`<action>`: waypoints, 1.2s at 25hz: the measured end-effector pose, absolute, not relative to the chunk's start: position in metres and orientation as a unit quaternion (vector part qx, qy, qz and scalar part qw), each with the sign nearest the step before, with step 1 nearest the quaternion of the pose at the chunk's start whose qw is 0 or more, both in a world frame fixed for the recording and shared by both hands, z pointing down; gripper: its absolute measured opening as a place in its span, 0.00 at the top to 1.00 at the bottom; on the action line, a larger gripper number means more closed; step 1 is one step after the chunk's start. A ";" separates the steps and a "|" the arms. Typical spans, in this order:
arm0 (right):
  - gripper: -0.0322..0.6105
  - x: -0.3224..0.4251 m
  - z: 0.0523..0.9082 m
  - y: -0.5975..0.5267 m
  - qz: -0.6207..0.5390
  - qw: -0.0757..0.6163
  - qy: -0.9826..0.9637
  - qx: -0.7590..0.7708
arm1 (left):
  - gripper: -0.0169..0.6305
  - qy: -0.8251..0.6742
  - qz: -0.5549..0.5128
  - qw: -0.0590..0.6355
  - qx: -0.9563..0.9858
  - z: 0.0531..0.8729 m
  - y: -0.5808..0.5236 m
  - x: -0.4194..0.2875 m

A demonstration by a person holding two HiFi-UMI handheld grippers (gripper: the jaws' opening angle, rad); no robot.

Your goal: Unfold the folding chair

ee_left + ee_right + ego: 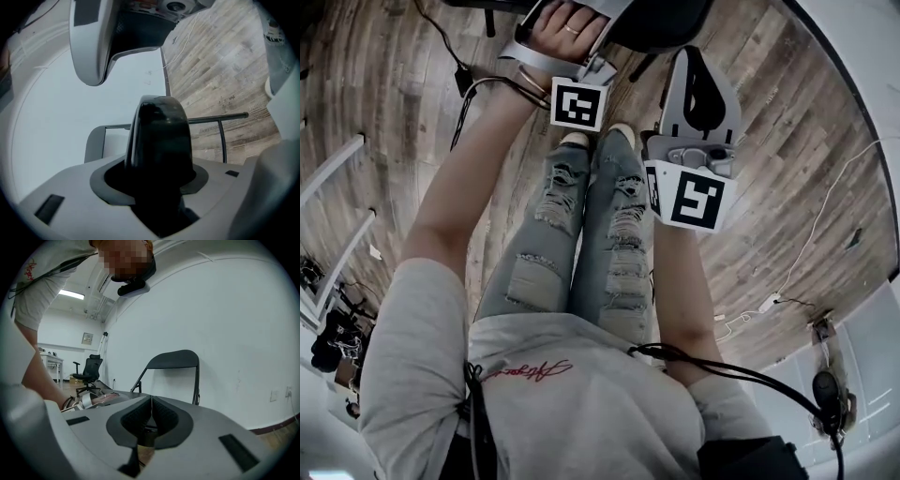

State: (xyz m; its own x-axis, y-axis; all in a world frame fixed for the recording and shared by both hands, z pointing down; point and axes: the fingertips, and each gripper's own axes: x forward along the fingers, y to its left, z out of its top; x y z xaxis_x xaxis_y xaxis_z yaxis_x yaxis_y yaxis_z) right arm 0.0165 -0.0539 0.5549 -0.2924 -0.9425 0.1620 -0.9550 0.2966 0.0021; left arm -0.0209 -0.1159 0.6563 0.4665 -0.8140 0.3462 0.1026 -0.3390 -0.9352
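Hand-held grippers (579,99) (151,419) two; folding chair (172,360) one; office chair (90,369) one.

black office chair (88,372) near a desk (49,358), white wall (234,310)

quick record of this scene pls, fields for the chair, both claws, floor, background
chair: dark, folding, standing by the white wall, backrest up
left claw: dark rounded shape fills its gap, grip unclear
right claw: shut, nothing in it
floor: wood planks
background: office chair
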 end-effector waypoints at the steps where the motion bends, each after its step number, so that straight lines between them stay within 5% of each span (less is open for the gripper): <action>1: 0.92 0.013 0.560 -0.048 0.049 0.067 -0.802 0.591 | 0.60 0.261 -0.443 0.513 -0.687 0.662 -0.108 -0.023; 12: 0.92 -0.027 0.599 -0.003 0.035 0.058 -0.832 0.551 | 0.45 0.258 -0.459 0.507 -0.682 0.743 -0.029 -0.054; 30: 0.92 -0.048 0.673 0.051 0.024 0.082 -0.864 0.496 | 0.40 0.294 -0.358 0.536 -0.706 0.733 -0.010 -0.042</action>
